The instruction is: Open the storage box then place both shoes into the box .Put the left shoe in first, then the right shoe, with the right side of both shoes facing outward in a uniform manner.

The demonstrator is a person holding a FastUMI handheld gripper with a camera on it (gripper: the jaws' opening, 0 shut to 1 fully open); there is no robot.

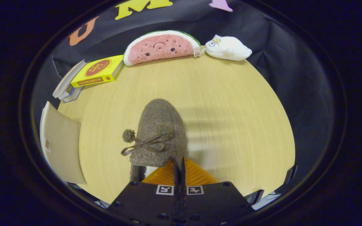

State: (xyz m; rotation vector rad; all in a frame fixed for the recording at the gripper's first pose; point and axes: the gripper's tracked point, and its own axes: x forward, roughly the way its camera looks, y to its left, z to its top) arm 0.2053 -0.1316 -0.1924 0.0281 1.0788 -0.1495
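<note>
Shoe [160, 133], a fuzzy brown slipper with a thin bow and 2 pom-poms on its upper, is held at its heel end by the tongs [179, 166], toe pointing away along the line of the fingers. The fingers are pressed almost together, pinching what appears to be the thin rear collar of the shoe; that rim gives 2 flat faces to clamp, and a heel grip leaves the toe free to lead into an opening. Whether the shoe hangs clear of the bench [237, 119] or rests its sole on it cannot be told, though a soft shadow lies on the wood just to its right.

Storage box [61, 147], judged to be the pale beige panel standing at the bench's left edge, is well apart from the shoe and to the left of the fingers. Whether its lid is open cannot be told. Which shoe of the pair this is cannot be told either.

Along the far edge, beyond the shoe, lie a yellow box [99, 70] on a stack of books [66, 86], a watermelon plush [160, 47] and a white plush [228, 48]. They sit clear of the path to the box.
</note>
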